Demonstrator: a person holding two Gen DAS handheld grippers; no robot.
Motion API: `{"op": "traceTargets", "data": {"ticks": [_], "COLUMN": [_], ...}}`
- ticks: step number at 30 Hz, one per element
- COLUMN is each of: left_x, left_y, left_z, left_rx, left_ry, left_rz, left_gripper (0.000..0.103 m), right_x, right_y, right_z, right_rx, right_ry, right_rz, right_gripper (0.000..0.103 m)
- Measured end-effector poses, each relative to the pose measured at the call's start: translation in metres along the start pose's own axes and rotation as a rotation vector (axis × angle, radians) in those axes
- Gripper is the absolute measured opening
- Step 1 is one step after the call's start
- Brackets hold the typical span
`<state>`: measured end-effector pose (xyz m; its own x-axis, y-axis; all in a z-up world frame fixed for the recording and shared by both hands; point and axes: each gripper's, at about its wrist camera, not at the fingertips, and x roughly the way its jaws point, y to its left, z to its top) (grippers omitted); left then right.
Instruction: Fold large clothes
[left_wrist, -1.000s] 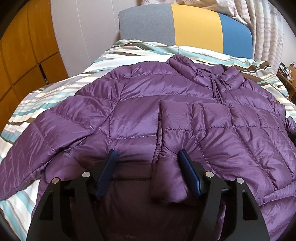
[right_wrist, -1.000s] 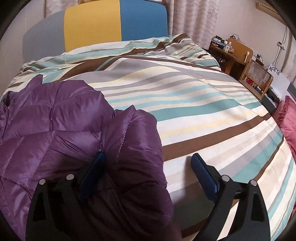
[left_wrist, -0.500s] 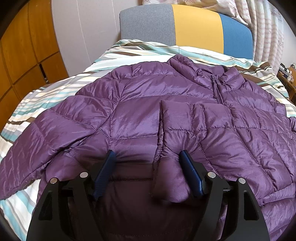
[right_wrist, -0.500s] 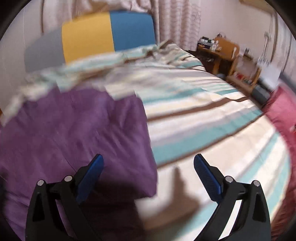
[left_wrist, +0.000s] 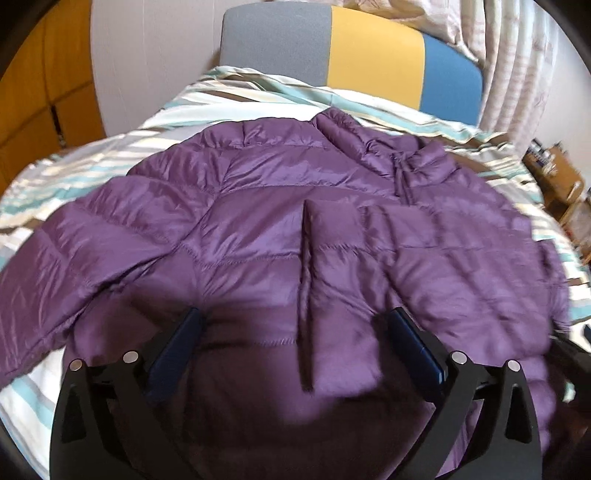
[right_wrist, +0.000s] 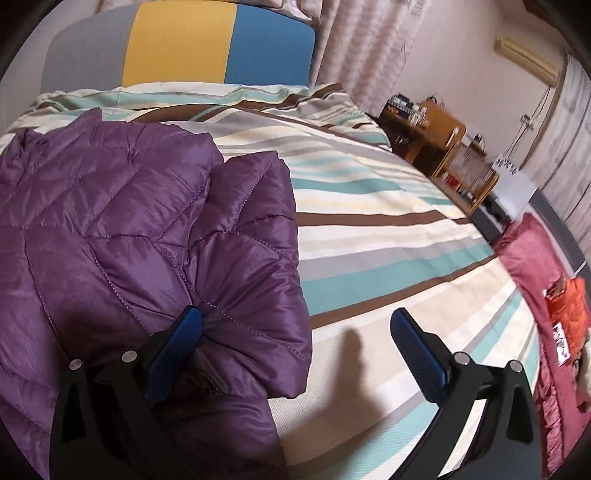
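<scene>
My left gripper (left_wrist: 293, 328) is opening, jaws spreading wide over the purple puffer jacket (left_wrist: 295, 229), which fills the middle of the frame on the striped bedspread (left_wrist: 236, 92). My right gripper (right_wrist: 295, 328) is opening too, nothing pinched. The folded jacket edge (right_wrist: 255, 258) sits at lower left, its left pad (right_wrist: 173, 354) against the fabric.

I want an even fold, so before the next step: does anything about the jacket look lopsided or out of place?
Yes. The purple jacket is uneven: one sleeve is folded across the chest, while the other sleeve lies spread out over the striped bedcover. No damage shows.
</scene>
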<state>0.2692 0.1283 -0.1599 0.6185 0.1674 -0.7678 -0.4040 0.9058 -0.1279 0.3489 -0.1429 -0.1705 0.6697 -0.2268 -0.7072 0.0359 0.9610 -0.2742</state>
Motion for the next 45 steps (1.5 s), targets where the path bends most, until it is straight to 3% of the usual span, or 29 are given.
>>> {"op": "traceTargets", "data": {"ticks": [4,8,14,22,25,27,33,36,37,39,41,43,45], "left_x": [-0.031,-0.064,-0.099,-0.151,-0.162,-0.17,-0.185,-0.187,-0.187,-0.186,-0.183,-0.181,-0.185], "left_y": [0.031,0.083,0.157,0.241,0.262,0.279,0.326,0.347,0.351,0.358,0.364,0.365,0.357], "left_z": [-0.006,-0.015,-0.038,-0.105,-0.13,-0.144,-0.151,-0.144,-0.141,-0.139,-0.136,-0.135,-0.132], "left_rx": [-0.108,-0.265,-0.495,-0.846,-0.952,-1.024,-1.188,-1.198,-1.192,-1.195,-1.201,-1.201,-1.174], "left_ry": [-0.05,-0.124,-0.157,-0.224,-0.259,-0.317,-0.394,-0.387,-0.381,-0.372,-0.343,-0.338,-0.368], "left_rz": [-0.026,0.06,0.119,0.252,0.269,0.237,0.26,0.309,0.326,0.353,0.379,0.365,0.382], "left_gripper": [0.1,0.1,0.1,0.1,0.1,0.097,0.095,0.09,0.088,0.07,0.041,0.027,0.022], "right_x": [0.001,0.001,0.001,0.001,0.001,0.001,0.001,0.002,0.002,0.002,0.002,0.002,0.002], "right_y": [-0.001,-0.002,-0.002,-0.002,-0.003,-0.003,-0.003,-0.004,-0.004,-0.004,-0.004,-0.004,-0.004], "right_z": [0.0,0.001,0.001,0.001,0.001,0.0,0.001,0.001,0.001,0.001,0.001,0.001,0.001], "right_rx": [0.008,0.007,0.008,0.009,0.01,0.01,0.007,0.007,0.007,0.007,0.007,0.008,0.007], "right_ry": [0.003,0.002,0.002,0.002,0.003,0.002,0.001,0.001,0.001,0.001,0.001,0.001,0.0], "right_rz": [0.011,0.011,0.012,0.013,0.015,0.014,0.012,0.013,0.012,0.012,0.013,0.014,0.013], "right_gripper": [0.101,0.101,0.101,0.101,0.101,0.101,0.101,0.101,0.101,0.101,0.101,0.101,0.101]}}
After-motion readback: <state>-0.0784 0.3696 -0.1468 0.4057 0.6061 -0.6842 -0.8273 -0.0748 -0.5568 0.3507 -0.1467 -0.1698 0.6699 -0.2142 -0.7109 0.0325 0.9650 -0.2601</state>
